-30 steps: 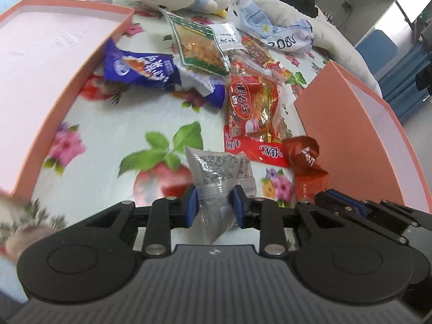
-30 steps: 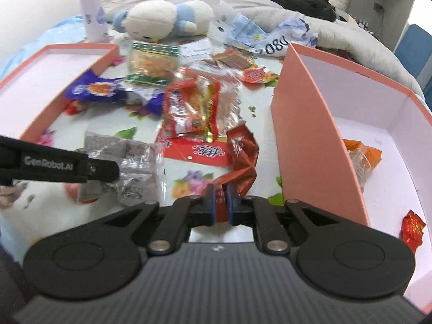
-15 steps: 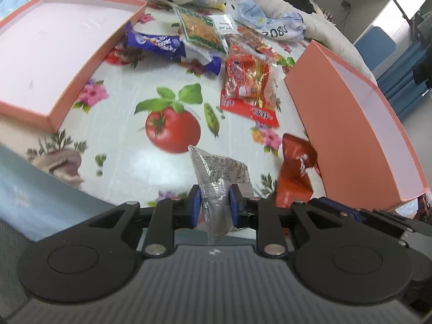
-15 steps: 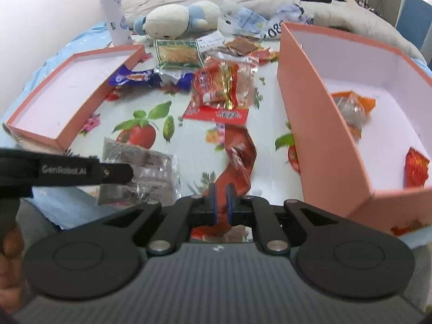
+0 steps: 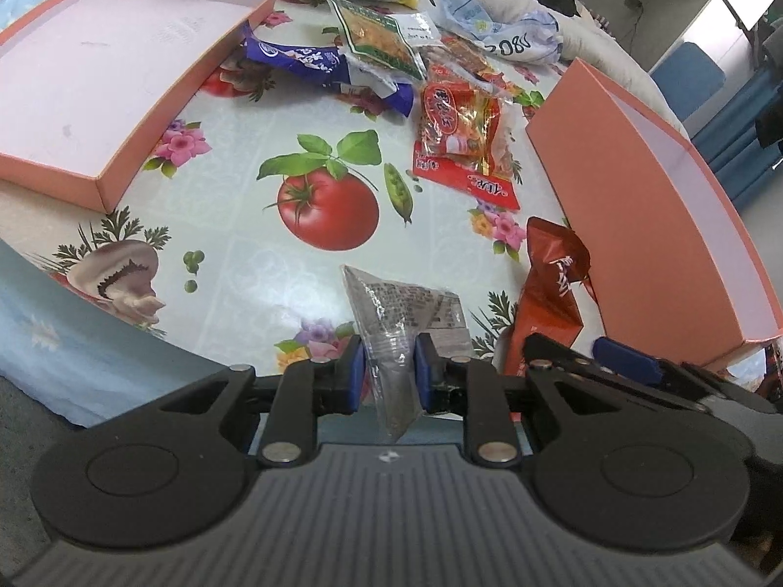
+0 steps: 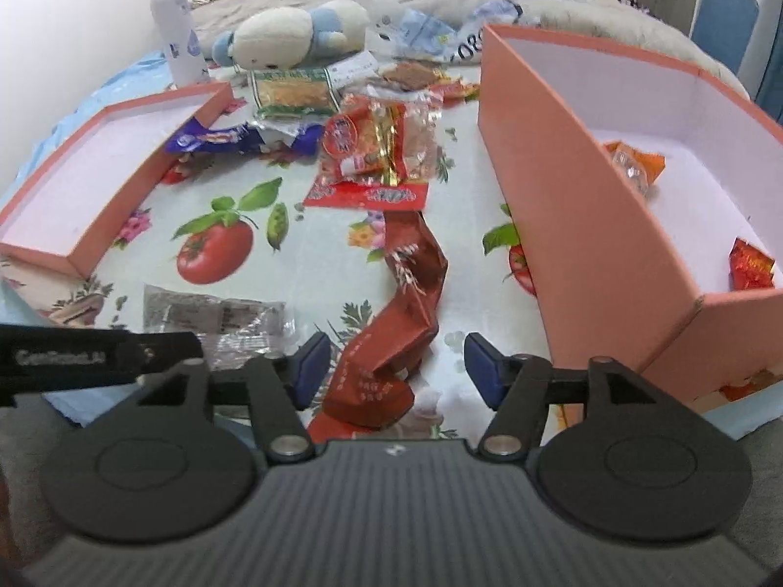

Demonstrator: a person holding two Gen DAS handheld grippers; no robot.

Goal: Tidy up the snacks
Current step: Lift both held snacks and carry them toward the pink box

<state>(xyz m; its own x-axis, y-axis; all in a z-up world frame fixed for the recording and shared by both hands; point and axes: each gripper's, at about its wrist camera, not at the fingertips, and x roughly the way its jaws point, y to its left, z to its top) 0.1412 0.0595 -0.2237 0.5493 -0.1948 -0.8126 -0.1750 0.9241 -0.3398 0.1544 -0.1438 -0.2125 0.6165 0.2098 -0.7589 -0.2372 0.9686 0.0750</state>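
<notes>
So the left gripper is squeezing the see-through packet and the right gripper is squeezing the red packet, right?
Not quite. The left gripper is squeezing the see-through packet, but the right gripper is not squeezing the red packet. The right wrist view shows its fingers spread wide apart, with the packet loose between them.

White raised lettering reading "GenRobot.AI", slightly blurred, runs along the black plastic arm of the left gripper (image 6: 98,357) at the left edge of the right wrist view. A crumpled white and blue paper bag (image 5: 494,32) behind the snacks shows dark digits, seen upside down, that look like "2080". The red plastic snack packets, the purple wrapper and the clear packet's label carry print too small or blurred to read.
</notes>
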